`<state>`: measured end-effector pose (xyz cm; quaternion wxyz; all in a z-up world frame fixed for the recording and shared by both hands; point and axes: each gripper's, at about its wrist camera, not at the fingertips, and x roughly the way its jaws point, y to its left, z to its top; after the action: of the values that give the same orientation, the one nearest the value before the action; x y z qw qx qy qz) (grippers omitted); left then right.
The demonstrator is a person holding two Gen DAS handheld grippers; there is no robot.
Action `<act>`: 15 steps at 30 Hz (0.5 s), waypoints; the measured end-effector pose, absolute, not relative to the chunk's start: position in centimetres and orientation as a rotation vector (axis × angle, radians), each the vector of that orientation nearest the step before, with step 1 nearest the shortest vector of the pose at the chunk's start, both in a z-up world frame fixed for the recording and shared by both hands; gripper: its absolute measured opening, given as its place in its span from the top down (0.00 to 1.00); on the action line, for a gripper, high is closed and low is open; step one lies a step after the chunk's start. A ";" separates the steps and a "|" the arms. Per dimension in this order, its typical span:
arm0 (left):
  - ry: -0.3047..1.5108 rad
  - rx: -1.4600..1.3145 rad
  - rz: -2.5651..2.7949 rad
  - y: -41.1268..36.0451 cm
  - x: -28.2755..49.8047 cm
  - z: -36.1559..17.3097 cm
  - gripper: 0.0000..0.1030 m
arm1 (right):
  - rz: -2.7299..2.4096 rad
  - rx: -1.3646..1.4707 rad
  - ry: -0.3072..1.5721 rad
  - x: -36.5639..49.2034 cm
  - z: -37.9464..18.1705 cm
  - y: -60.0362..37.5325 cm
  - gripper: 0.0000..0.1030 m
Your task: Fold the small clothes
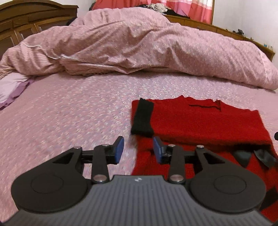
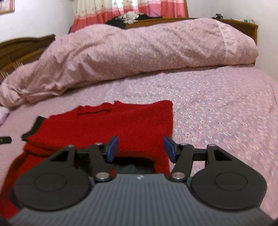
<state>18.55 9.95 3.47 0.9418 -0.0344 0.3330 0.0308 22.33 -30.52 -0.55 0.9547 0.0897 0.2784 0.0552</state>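
A red knitted garment [image 1: 199, 121] lies folded on the flowered pink bedsheet [image 1: 69, 113]. A black cuff [image 1: 142, 118] is laid across its left edge. My left gripper [image 1: 138, 149] hovers at the garment's near left corner, open, its blue pads [image 1: 119, 149] apart and nothing pinched between them. In the right wrist view the same garment [image 2: 113, 125] spreads ahead, its black trim [image 2: 34, 126] at the left. My right gripper [image 2: 140, 147] stands open over the garment's near right edge, and its pads [image 2: 169, 149] do not press the cloth.
A bunched pink duvet [image 1: 139, 48] fills the far half of the bed. A wooden headboard [image 1: 26, 19] and pink curtains [image 2: 121, 10] stand behind it. A lilac cloth [image 1: 12, 87] lies at the far left. Bare sheet [image 2: 225, 113] extends right of the garment.
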 end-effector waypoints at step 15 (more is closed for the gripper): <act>0.714 -0.090 0.043 8.6 5.9 4.1 0.52 | 0.139 0.370 0.519 10.8 1.0 -31.4 0.43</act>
<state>5.90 8.64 4.06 0.9357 -0.0440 0.3494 0.0210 10.75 -31.36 0.97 0.9474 0.1815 0.2547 0.0683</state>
